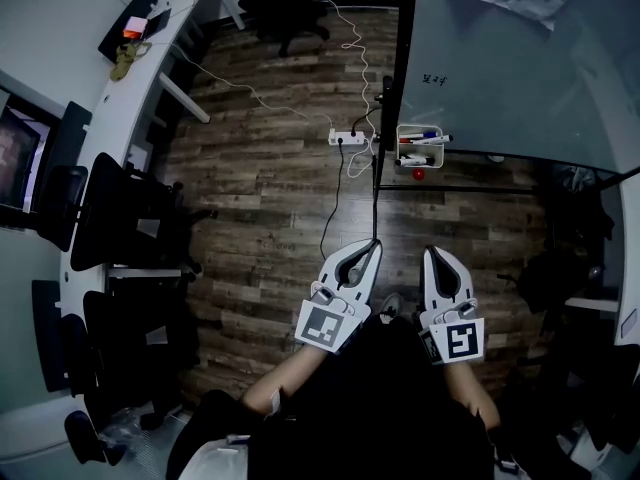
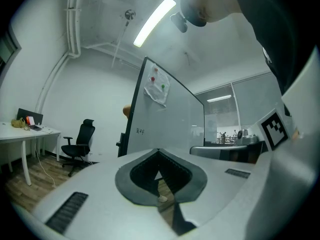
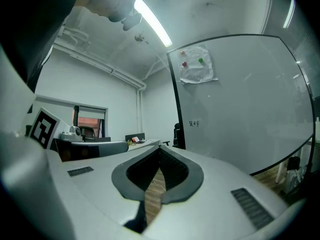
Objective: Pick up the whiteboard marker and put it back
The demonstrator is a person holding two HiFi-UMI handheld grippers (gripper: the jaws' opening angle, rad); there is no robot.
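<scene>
Several whiteboard markers [image 1: 422, 140] with red and blue caps lie in a white holder [image 1: 419, 158] fixed at the lower edge of the whiteboard [image 1: 500, 58]. My left gripper [image 1: 371, 246] and right gripper [image 1: 432, 254] are held side by side in front of me, level, well short of the holder. Both are shut with nothing between the jaws. The left gripper view has the left gripper [image 2: 159, 152] aimed at the whiteboard [image 2: 170, 119] edge-on. From the right gripper [image 3: 160, 148], its own view takes in the board's face [image 3: 240, 109]. No marker shows in either gripper view.
A white power strip [image 1: 346, 138] with trailing cables lies on the wooden floor beside the board's black frame [image 1: 378, 168]. Black office chairs [image 1: 120, 218] stand along a long white desk [image 1: 150, 58] at left. Another chair [image 1: 285, 3] stands at the far end.
</scene>
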